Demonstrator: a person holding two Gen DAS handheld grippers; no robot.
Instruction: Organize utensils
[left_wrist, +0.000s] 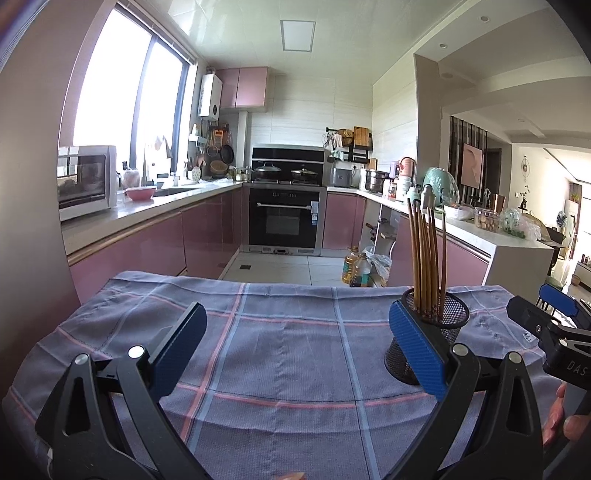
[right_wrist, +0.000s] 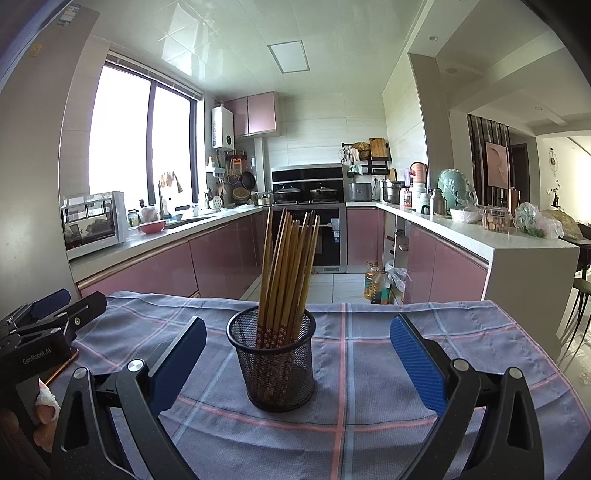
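In the left wrist view, the near right finger of the left gripper (left_wrist: 297, 325) covers the lower left side of the mesh holder (left_wrist: 448, 325), so its base and its contact with the checked cloth (left_wrist: 280, 332) cannot be confirmed there. The right gripper (left_wrist: 546, 314) is cut off by the right edge; only one blue pad and part of the black body show, and its opening cannot be judged from this view. In the right wrist view, the lower ends of the chopsticks (right_wrist: 286, 273) are obscured behind the mesh. Lettering on the far countertop containers is too small to read.
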